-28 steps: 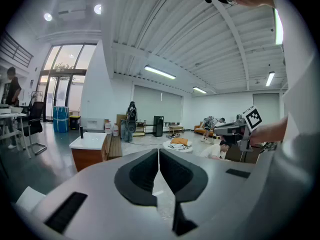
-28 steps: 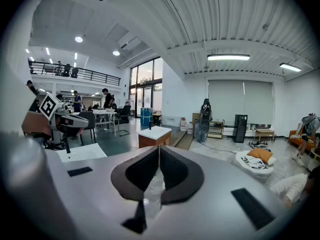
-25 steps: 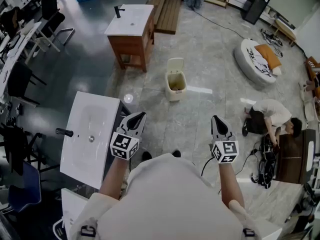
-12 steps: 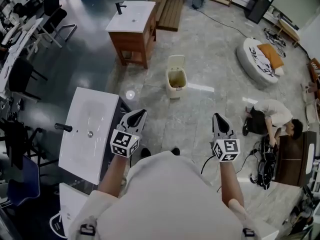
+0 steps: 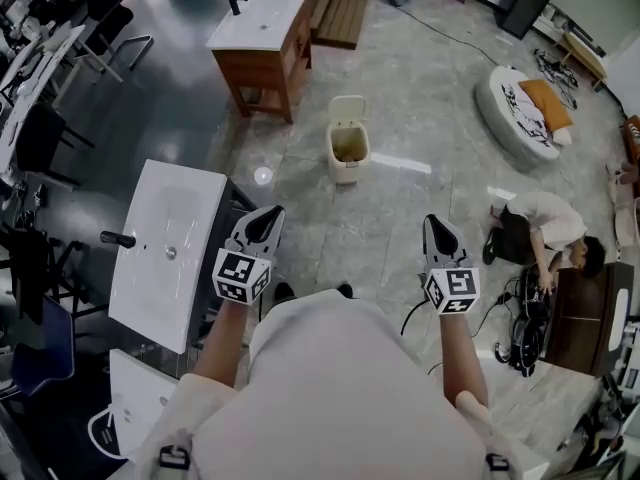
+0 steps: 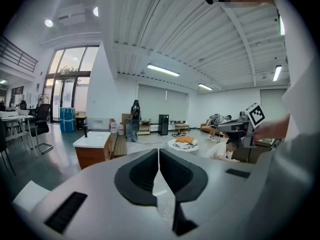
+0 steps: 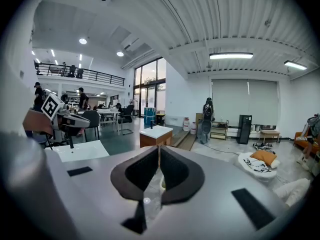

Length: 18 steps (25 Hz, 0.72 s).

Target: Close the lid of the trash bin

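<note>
Holding left gripper [image 5: 266, 218] and right gripper [image 5: 438, 230] near, jaws closed on nothing. Facing trash bin [image 5: 347, 158] far ahead on the floor [image 5: 400, 213], lid [image 5: 348, 109] upright, well apart from both.

A white washbasin [image 5: 165, 248] with a black tap [image 5: 118, 239] sits at the left of the grey marble floor [image 5: 400, 228]. Farther off stands a wooden vanity cabinet [image 5: 262, 73] with a white basin top, a slatted wooden bench [image 5: 340, 3] just beside it. At the right a round white cushion bed [image 5: 505, 118] carries an orange pillow [image 5: 545, 101]. Nearer, a person [image 5: 535, 223] in a white top crouches on the floor beside a dark brown cabinet [image 5: 580, 313]. Black chairs [image 5: 40, 138] stand along the far left
</note>
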Available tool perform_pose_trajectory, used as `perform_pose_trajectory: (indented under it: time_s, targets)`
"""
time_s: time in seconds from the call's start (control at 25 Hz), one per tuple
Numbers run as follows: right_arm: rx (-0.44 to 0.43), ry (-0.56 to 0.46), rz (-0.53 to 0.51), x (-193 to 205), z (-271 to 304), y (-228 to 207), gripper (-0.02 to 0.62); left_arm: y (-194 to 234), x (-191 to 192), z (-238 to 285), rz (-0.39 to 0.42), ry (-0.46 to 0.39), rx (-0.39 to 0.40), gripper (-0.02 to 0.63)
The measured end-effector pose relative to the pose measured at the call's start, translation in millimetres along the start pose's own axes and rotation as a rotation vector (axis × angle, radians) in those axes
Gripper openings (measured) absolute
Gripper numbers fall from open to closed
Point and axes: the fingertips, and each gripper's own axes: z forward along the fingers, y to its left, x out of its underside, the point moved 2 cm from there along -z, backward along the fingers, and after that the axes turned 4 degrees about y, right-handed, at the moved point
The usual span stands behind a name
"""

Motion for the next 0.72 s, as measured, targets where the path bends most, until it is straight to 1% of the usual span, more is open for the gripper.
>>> perform_pose_trajectory:
  time_s: [0.4, 0.72]
  targets:
    - [-0.072, 0.006, -0.037, 7, 0, -24, 0.034, -35, 0, 14, -0.012, -0.006, -0.027, 0.023]
    - [-0.091, 0.015, -0.036, 11, 6, -32, 0.034, -44, -2, 26, -0.013, -0.006, -0.027, 0.023]
